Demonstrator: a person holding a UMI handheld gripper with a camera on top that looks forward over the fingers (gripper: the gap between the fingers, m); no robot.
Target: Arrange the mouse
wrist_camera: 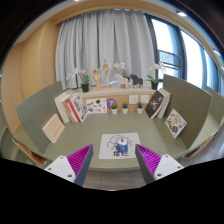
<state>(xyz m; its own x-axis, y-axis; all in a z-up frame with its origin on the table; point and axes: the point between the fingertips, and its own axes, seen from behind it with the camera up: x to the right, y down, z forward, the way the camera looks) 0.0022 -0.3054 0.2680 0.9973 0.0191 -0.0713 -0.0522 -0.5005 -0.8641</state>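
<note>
A white mouse mat [114, 145] with a cartoon figure printed in blue and black lies flat on the green desk [70, 140], just ahead of my fingers. No mouse shows anywhere in the gripper view. My gripper [114, 161] is open above the desk's near edge. Its magenta pads [81, 158] stand wide apart on either side of the mat's near end, with nothing between them.
Upright books [72, 106] and picture cards [97, 104] line the back of the desk. More books [158, 103] lean at the right and a tan board [52, 127] at the left. Green partitions [35, 105] wall the desk. Potted plants [153, 76] stand on the back shelf.
</note>
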